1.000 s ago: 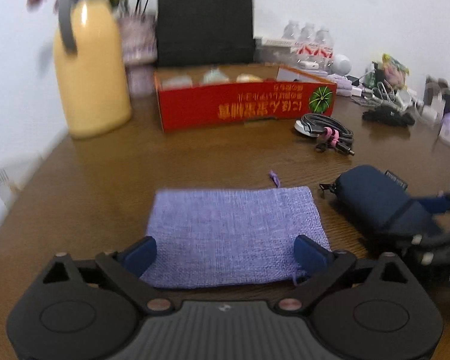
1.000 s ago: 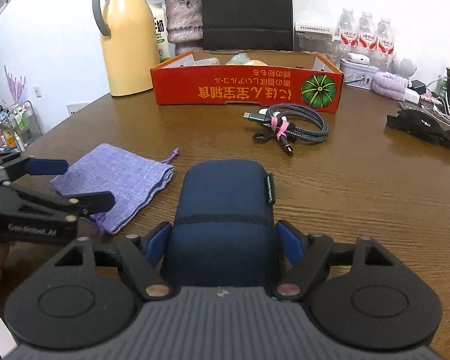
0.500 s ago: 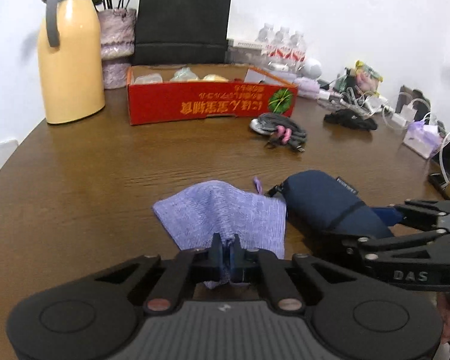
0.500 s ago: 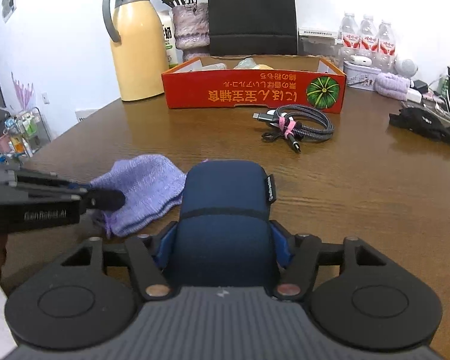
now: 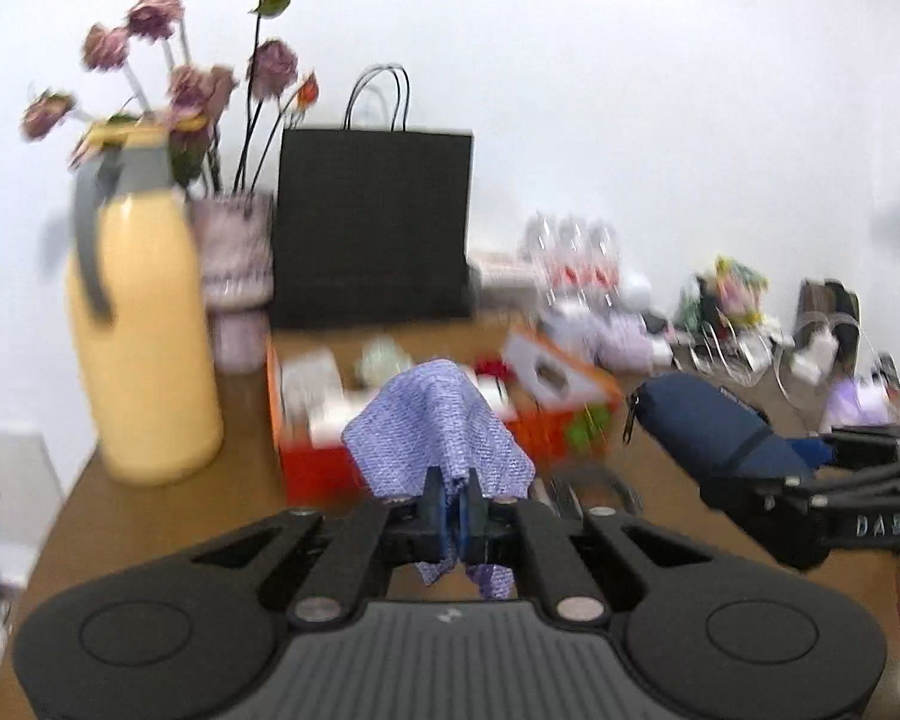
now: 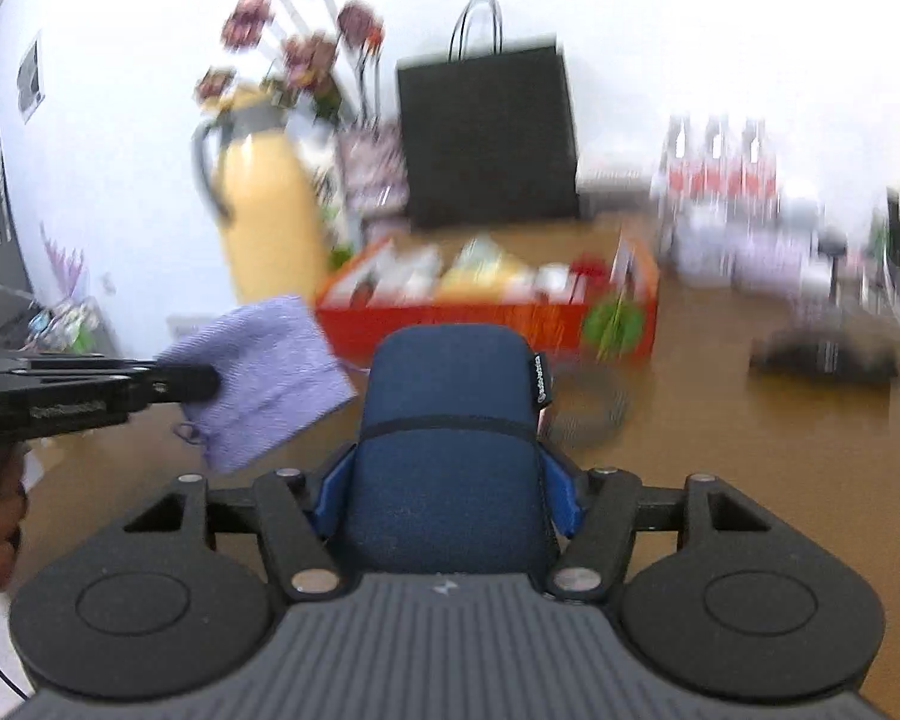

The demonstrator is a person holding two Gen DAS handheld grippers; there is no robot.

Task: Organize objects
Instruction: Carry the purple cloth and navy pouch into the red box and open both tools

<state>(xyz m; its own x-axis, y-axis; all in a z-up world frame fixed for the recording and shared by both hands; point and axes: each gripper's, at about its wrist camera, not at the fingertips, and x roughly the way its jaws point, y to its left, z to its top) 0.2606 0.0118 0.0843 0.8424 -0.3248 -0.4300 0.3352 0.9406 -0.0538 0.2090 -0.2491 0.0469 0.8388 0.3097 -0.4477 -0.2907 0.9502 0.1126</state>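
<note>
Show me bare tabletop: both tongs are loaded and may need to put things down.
Bare wood lies right of the red box, short of the black strap, and beside the yellow jug. The far right edge by the bottles is crowded.

The lilac drawstring pouch (image 5: 435, 426) is showing coarse woven cloth, matt. The navy zip case (image 6: 450, 420) is presenting fine-knit fabric. The table (image 6: 750, 468) is reading as smooth, sheened wood. The yellow flask (image 5: 144, 336) is appearing glossy, possibly plastic. The black bag (image 5: 372, 228) is looking like matt paper.
</note>
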